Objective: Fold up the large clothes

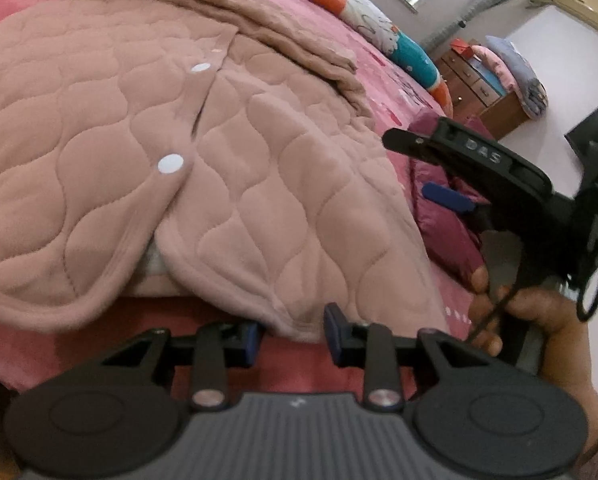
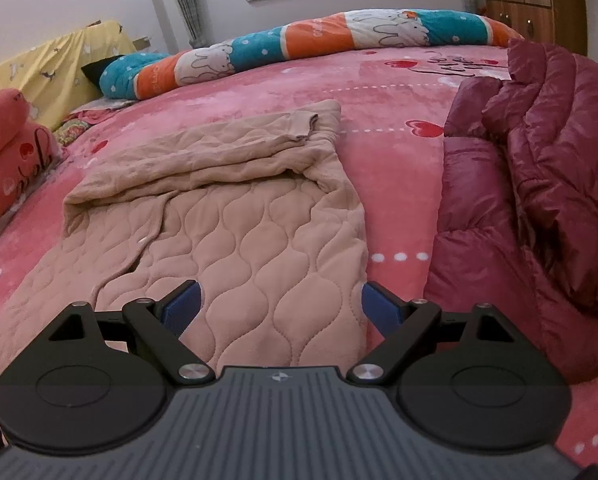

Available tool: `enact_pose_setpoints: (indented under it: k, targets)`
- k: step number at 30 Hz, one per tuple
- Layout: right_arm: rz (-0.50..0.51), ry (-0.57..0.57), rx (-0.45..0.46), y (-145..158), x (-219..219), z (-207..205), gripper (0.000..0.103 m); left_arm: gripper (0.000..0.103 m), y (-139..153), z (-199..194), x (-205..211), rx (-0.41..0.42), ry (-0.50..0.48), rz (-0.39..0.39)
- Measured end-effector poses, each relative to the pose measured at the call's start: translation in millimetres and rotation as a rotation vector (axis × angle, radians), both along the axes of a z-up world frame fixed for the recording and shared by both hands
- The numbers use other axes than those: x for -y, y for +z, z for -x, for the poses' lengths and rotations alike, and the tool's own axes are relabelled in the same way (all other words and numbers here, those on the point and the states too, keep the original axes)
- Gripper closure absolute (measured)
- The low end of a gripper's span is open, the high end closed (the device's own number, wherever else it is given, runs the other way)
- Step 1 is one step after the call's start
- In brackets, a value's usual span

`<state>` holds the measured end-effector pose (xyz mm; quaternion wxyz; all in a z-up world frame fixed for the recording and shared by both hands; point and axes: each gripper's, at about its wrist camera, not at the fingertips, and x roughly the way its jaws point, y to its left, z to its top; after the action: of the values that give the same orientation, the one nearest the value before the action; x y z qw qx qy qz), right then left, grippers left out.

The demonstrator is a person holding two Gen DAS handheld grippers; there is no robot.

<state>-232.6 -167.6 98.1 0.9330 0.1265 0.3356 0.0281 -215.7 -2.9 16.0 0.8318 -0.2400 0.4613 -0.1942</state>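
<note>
Left wrist view: quilted pink jacket (image 1: 179, 168) lies spread on bed (image 1: 27, 0), two white snaps (image 1: 170, 164) on front. Left gripper (image 1: 291, 336) at jacket hem, hem edge between pads; whether pads pinch it, cannot tell. Right gripper (image 1: 427, 164) beside jacket, held by hand (image 1: 539, 320).

Right wrist view: right gripper (image 2: 281, 306) over jacket (image 2: 259, 240) lower corner, jaws wide apart, nothing clamped. Maroon coat (image 2: 539, 184) beside jacket, apart. Rolled blanket (image 2: 299, 48) beyond jacket.
</note>
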Motion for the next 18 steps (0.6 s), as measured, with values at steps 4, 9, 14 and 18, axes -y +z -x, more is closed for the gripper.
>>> enact_pose_setpoints:
  k: [4, 9, 14, 18]
  targets:
    - [0.001, 0.002, -0.006, -1.7, -5.7, -1.3, 0.000, 0.084, 4.7, 1.7, 0.6, 0.000, -0.007, 0.014]
    - [0.065, 0.038, -0.016, -3.8, -15.8, -5.2, 0.000, 0.086, 13.6, -6.3, -7.7, -0.003, 0.021, 0.081]
    - [0.115, 0.075, -0.013, -4.8, -22.0, -10.5, 0.000, 0.075, 14.3, -12.9, -13.0, 0.033, 0.063, 0.093]
    - [0.095, 0.070, -0.029, -7.4, -20.1, -14.6, 0.000, 0.060, 5.6, -19.4, -10.7, 0.013, 0.075, 0.069]
